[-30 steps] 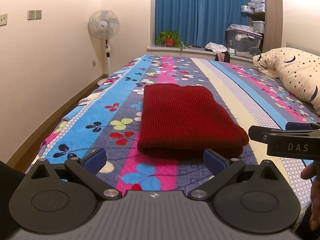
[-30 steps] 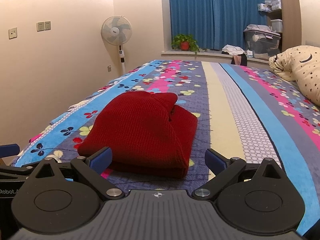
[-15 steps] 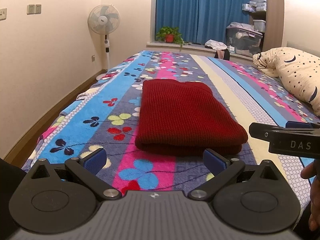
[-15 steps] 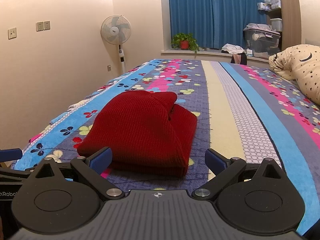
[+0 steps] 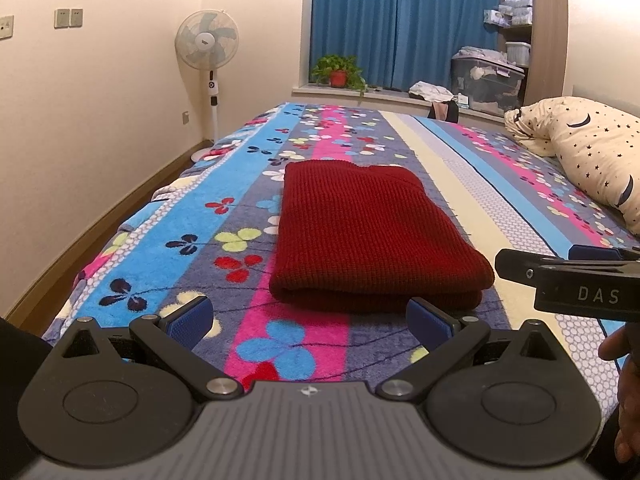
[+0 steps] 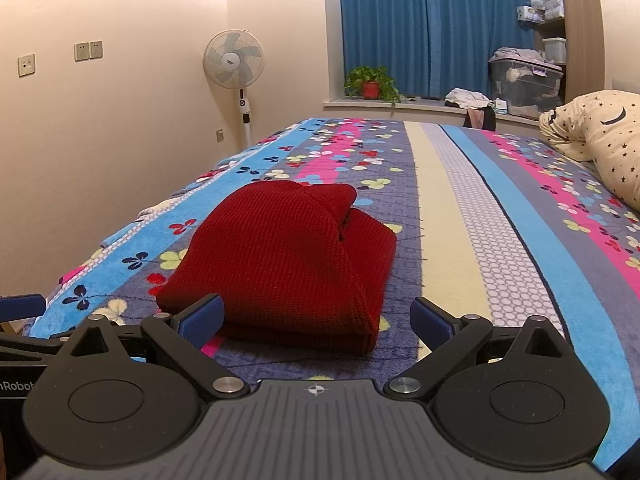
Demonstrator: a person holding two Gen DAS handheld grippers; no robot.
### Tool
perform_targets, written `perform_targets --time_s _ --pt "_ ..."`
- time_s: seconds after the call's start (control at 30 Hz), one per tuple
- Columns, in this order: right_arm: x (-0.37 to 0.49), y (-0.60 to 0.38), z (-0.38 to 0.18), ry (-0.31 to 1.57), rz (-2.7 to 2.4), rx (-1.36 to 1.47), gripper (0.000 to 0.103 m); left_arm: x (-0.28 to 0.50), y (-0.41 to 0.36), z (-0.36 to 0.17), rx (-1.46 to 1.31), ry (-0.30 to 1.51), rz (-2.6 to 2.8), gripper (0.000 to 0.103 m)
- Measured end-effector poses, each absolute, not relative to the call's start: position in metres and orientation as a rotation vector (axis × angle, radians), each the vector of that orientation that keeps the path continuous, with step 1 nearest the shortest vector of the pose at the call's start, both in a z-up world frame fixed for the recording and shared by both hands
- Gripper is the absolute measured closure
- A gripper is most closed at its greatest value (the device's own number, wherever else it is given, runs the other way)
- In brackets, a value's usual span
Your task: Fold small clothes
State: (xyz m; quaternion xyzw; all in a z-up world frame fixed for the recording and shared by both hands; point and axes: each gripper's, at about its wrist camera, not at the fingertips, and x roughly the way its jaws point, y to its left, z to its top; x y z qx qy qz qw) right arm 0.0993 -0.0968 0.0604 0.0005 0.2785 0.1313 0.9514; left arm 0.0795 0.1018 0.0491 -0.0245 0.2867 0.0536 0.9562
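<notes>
A dark red knitted garment lies folded into a thick rectangle on the striped floral bedspread. In the right wrist view the same red garment shows its folded layers, slightly left of centre. My left gripper hovers open just short of the garment's near edge, nothing between its blue pads. My right gripper is likewise open and empty near the garment's front right corner. The right gripper's black body juts in at the right of the left wrist view, with a hand below it.
A star-patterned pillow lies at the bed's right side. A standing fan is by the left wall. Blue curtains, a potted plant and storage boxes line the far window ledge. The bed's left edge drops to the floor.
Both grippers have drawn back a little from the red garment and risen slightly. The garment has not moved, and both grippers remain open.
</notes>
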Motion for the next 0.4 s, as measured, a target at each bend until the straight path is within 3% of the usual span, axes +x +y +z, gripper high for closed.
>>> perform_targets --time_s 0.4 --pt "0.0992 -0.0965 0.0603 0.566 0.27 -0.001 0.004 0.0783 0.0998 0.0502 -0.047 0.572 0.109 0.0"
